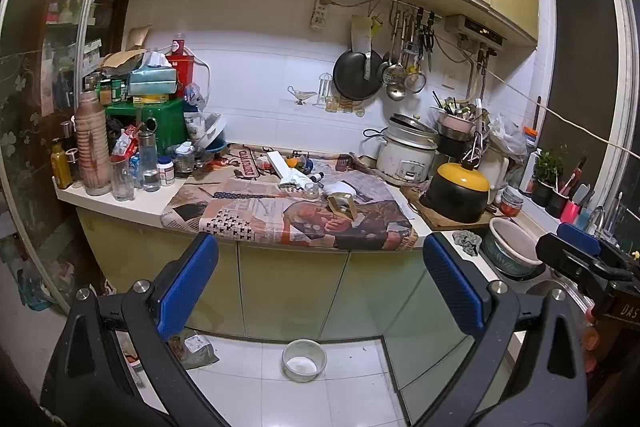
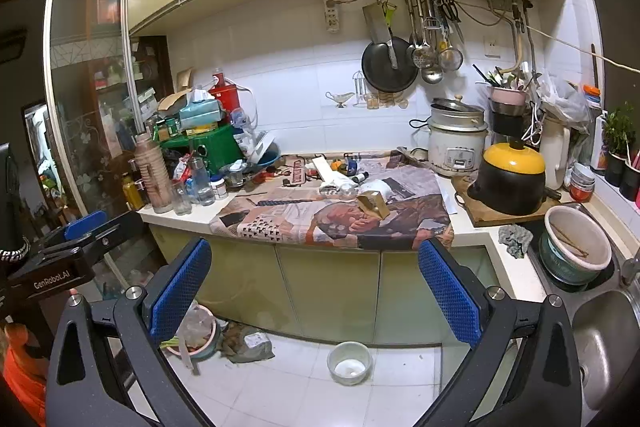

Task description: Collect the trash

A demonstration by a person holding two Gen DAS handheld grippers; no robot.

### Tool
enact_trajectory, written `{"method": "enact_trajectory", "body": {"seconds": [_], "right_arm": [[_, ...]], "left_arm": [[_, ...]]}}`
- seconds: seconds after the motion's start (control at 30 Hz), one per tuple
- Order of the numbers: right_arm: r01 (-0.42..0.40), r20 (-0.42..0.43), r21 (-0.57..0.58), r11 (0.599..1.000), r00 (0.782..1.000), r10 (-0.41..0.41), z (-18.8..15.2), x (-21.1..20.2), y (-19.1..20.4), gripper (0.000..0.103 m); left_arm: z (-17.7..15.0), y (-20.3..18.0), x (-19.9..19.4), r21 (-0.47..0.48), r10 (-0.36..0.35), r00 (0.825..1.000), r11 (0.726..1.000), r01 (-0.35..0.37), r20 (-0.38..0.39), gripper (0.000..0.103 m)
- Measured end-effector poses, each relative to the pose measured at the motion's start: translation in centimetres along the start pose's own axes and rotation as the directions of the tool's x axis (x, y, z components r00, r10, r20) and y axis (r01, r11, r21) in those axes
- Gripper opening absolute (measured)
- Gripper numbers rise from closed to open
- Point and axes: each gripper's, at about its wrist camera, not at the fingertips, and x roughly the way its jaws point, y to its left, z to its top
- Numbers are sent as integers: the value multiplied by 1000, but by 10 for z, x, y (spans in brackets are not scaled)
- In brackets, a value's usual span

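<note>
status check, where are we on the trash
Left gripper and right gripper open, empty, short of counter. Gold box and crumpled tissue untouched on newspaper. Nothing in the way.

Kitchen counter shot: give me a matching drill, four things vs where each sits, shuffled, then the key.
Things:
1. rice cooker
2. frying pan
3. small white bowl
4. gold box

Places:
A. on the floor tiles
B. on the newspaper, near the counter's front edge
C. hanging on the wall
D. at the back of the counter, left of the yellow-lidded pot

Pairs: 1-D, 2-C, 3-A, 4-B
</note>
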Motion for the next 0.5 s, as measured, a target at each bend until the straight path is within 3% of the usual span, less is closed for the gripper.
{"method": "enact_trajectory", "body": {"seconds": [0.5], "right_arm": [[-1, -9, 10, 1000, 1000, 1, -2, 0, -9, 103]], "left_arm": [[-1, -11, 8, 12, -11, 1000, 1000, 11, -7, 103]]}}
